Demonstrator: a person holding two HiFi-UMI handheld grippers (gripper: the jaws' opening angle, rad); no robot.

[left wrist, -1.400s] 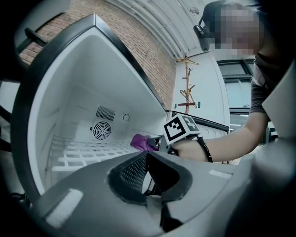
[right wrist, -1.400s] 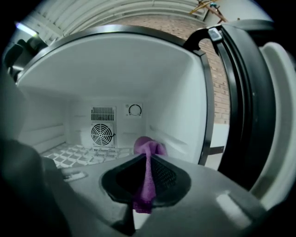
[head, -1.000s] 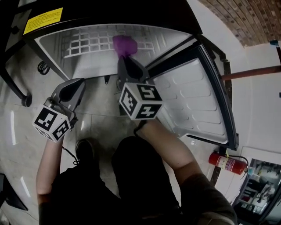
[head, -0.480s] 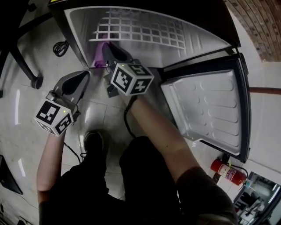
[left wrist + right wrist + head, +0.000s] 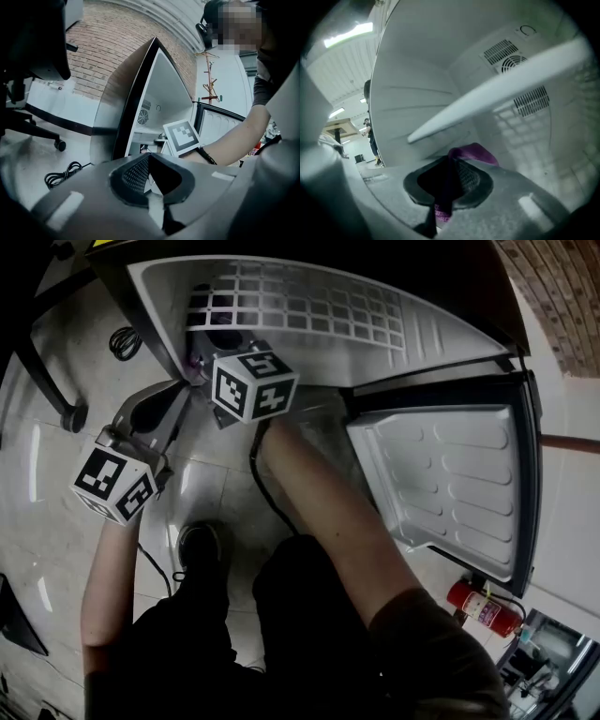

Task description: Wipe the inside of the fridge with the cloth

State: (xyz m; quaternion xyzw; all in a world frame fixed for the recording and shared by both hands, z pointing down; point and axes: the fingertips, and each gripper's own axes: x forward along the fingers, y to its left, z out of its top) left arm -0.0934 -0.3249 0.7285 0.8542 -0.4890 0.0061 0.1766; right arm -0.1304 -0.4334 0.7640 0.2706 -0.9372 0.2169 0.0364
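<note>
Right gripper [image 5: 449, 161]: jaws clamped on the cloth; tips reach into the fridge at the left side of its opening, upper left of centre in the head view.
Cloth [image 5: 474, 152]: purple, bunched between the right jaws and poking past them, close to the white inner wall.
Left gripper [image 5: 149, 157]: jaws together, nothing between them; held outside the fridge, at the left of the head view.
Fridge [image 5: 422, 329]: top of the head view, white interior.
Wire shelf [image 5: 309, 306]: inside the fridge, upper centre.
Door [image 5: 450, 484]: swung open, right of frame.
Fire extinguisher [image 5: 483, 604]: red, lower right.
Cable [image 5: 127, 338]: coiled on the floor, upper left.
</note>
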